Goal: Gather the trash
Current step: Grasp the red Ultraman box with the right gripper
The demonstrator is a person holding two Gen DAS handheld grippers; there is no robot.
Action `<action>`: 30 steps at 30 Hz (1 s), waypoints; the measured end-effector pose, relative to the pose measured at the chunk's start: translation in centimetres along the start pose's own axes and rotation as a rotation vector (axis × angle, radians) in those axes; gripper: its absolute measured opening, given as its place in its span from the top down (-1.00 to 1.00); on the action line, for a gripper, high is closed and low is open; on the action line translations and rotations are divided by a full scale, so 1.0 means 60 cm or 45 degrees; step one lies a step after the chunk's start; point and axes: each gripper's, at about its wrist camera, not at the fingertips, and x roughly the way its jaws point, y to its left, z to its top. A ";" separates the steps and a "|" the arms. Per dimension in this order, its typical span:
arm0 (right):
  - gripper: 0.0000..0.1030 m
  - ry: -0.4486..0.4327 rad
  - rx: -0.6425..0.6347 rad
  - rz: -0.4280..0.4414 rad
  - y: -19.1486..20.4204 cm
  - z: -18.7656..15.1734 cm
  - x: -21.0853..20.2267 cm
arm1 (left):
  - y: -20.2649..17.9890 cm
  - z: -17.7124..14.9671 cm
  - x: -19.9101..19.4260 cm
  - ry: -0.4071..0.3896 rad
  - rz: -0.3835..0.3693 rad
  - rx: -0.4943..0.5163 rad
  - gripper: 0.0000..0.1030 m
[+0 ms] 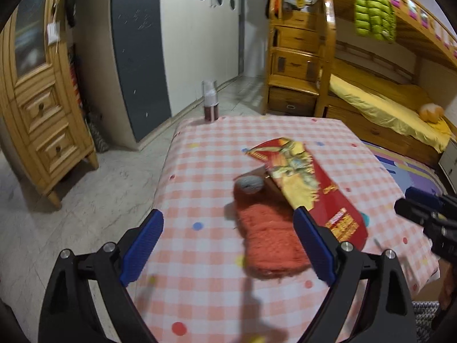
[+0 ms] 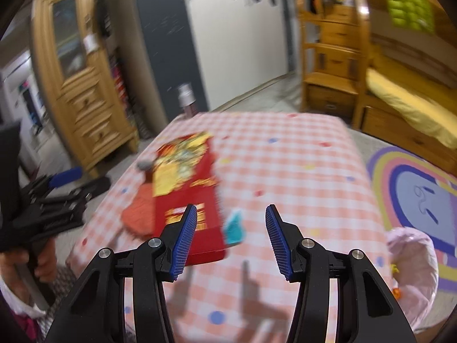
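A red and yellow printed packet (image 1: 311,188) (image 2: 188,200) lies flat on the pink checked table (image 1: 217,148) (image 2: 285,157). Partly tucked under it are an orange-red fuzzy cloth (image 1: 268,240) (image 2: 138,214) and a small grey round thing (image 1: 250,184). A small turquoise wrapper (image 2: 235,227) lies beside the packet. My left gripper (image 1: 228,243) is open above the near table edge, the orange cloth below its gap. My right gripper (image 2: 231,228) is open over the turquoise wrapper, holding nothing. Each gripper shows at the edge of the other's view, the right gripper (image 1: 428,217) and the left gripper (image 2: 57,200).
A capped bottle (image 1: 210,103) (image 2: 187,100) stands at the table's far left corner. A bin lined with a pink bag (image 2: 411,260) sits on the floor at the right. A wooden cabinet (image 1: 37,114) is left, a bunk bed (image 1: 385,108) is right. A hand (image 2: 42,263) holds the left gripper.
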 end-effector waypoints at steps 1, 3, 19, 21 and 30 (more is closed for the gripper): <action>0.00 0.021 -0.022 0.012 0.010 -0.001 0.008 | 0.008 0.001 0.003 0.013 0.001 -0.009 -0.74; -0.12 0.075 -0.073 0.034 0.033 -0.003 0.027 | 0.017 0.001 0.002 -0.001 0.029 -0.006 -0.74; -0.75 0.187 -0.169 0.054 0.063 0.002 0.098 | 0.023 0.013 0.046 0.071 0.036 0.037 -0.87; -0.75 0.214 -0.156 0.058 0.062 0.002 0.107 | 0.026 0.012 0.048 0.071 0.053 0.040 -0.87; -0.53 0.225 -0.279 -0.028 0.089 -0.010 0.108 | 0.044 0.007 0.050 0.093 0.055 -0.019 -0.87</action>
